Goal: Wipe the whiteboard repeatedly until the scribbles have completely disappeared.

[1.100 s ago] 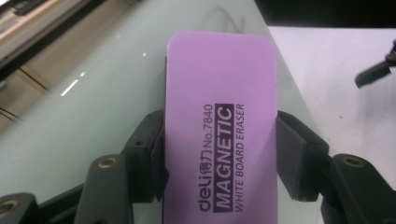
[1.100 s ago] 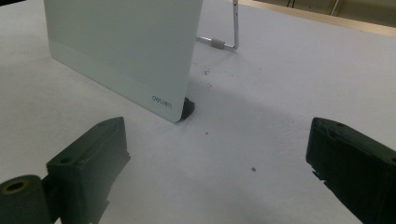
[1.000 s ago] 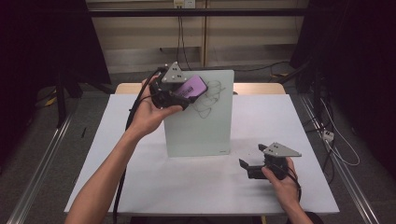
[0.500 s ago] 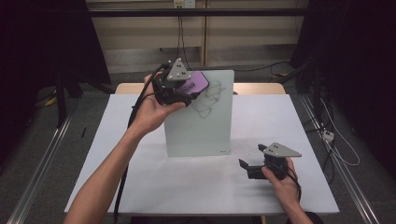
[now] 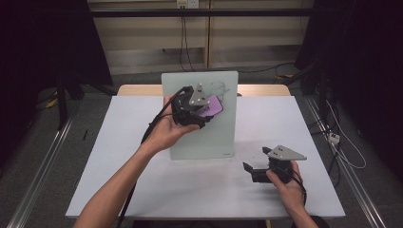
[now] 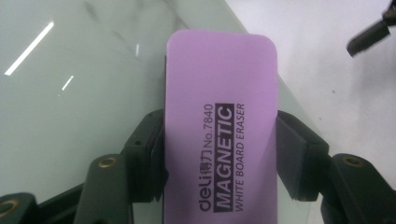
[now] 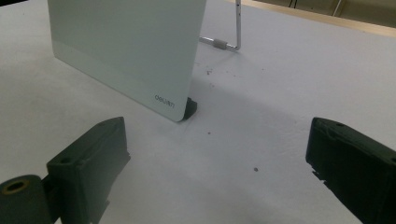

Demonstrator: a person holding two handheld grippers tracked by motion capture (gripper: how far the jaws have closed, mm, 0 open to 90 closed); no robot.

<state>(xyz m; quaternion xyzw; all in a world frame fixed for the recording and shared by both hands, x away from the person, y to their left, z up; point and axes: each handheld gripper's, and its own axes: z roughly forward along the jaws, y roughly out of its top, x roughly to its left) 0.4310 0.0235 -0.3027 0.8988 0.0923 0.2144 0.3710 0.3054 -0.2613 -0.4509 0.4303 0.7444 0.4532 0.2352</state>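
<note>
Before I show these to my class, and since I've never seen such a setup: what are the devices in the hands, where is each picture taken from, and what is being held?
A person sits at a white table and holds a hand-operated gripper in each hand. One picture looks down from above the table; the other two come from small cameras riding on the grippers, looking along their black jaws. On the table stands a small glass whiteboard, propped up by a metal stand behind it, with faint scribbles near its top. The left gripper is clamped on a purple eraser printed "magnetic white board eraser" and holds it at the board. The right gripper is low over the table beside the board, jaws open and holding nothing.
</note>
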